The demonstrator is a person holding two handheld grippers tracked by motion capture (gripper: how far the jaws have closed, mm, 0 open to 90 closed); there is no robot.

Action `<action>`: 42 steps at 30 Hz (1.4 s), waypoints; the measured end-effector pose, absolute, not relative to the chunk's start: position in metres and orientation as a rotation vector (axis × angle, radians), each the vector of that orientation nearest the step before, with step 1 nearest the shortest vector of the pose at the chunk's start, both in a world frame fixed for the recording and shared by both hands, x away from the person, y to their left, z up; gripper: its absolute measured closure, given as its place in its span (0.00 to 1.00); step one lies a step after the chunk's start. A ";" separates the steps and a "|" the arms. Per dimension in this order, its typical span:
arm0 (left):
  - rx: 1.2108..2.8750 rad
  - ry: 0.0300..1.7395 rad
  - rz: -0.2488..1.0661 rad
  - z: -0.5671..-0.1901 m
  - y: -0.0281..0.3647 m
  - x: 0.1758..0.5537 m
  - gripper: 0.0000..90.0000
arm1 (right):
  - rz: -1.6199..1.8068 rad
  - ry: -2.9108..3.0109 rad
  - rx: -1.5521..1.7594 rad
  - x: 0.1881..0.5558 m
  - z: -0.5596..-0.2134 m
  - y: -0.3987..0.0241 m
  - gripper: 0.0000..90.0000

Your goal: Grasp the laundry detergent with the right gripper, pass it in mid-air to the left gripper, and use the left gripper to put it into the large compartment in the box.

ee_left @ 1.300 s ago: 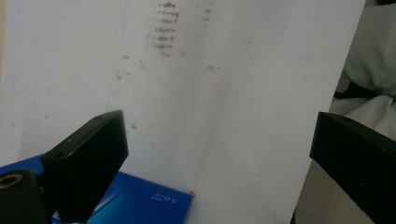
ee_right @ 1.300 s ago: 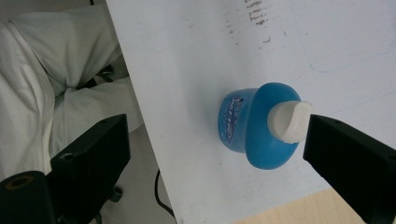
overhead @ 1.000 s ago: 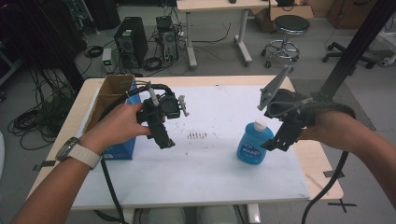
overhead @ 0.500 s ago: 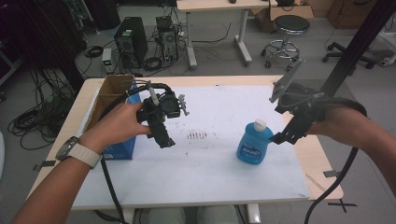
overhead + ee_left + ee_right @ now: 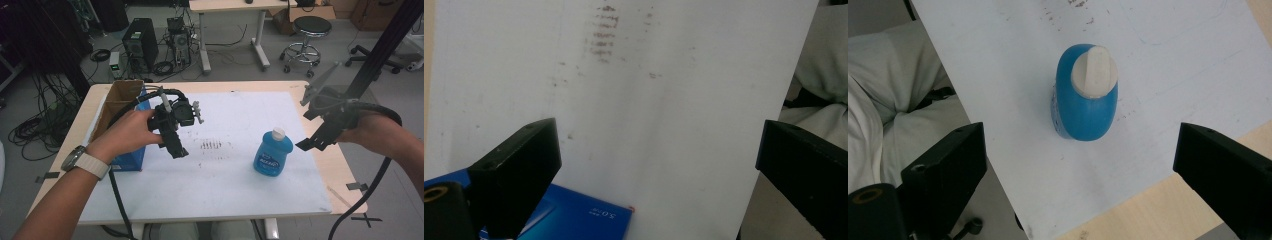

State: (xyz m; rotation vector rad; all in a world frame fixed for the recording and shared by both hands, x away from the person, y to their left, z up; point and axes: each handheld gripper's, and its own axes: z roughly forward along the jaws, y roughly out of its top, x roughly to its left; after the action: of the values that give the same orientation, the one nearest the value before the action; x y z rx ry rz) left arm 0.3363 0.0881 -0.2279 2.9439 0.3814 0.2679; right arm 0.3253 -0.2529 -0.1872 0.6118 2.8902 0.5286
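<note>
A blue bottle (image 5: 272,154) with a white cap stands upright on the white mat (image 5: 235,185), right of centre. My right gripper (image 5: 307,144) hovers just right of it, apart from it. In the right gripper view the bottle (image 5: 1085,102) is seen from above, beyond my right gripper (image 5: 1080,147), whose jaws stand wide open and empty. My left gripper (image 5: 176,146) hangs over the mat's left part, pointing down. In the left gripper view my left gripper (image 5: 659,150) is open over bare mat, with a blue box (image 5: 574,220) beside its left jaw.
An open cardboard box (image 5: 117,100) stands at the table's left edge, with the blue box (image 5: 131,159) in front of it. Dark smudges (image 5: 211,145) mark the mat's middle. The wooden table edge (image 5: 345,175) runs to the right of the mat. Cables trail from both grippers.
My right gripper has drawn back to the right, away from the bottle, which stays standing where it was. The left gripper has hardly moved.
</note>
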 end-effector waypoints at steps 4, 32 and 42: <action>2.940 0.386 0.268 -0.228 0.088 0.336 0.05 | 0.540 2.888 0.628 0.327 -0.191 -0.257 0.08; 2.938 0.398 0.273 -0.227 0.090 0.336 0.05 | 0.699 2.864 0.679 0.332 -0.224 -0.276 0.07; 2.941 0.403 0.271 -0.227 0.090 0.337 0.05 | 0.765 2.855 0.674 0.334 -0.241 -0.284 0.07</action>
State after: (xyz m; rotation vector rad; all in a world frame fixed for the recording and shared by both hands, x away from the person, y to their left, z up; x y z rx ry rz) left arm 0.3368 0.0897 -0.2270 2.9410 0.4030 0.2711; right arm 0.3337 -0.2835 -0.2408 0.6737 2.8546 0.7652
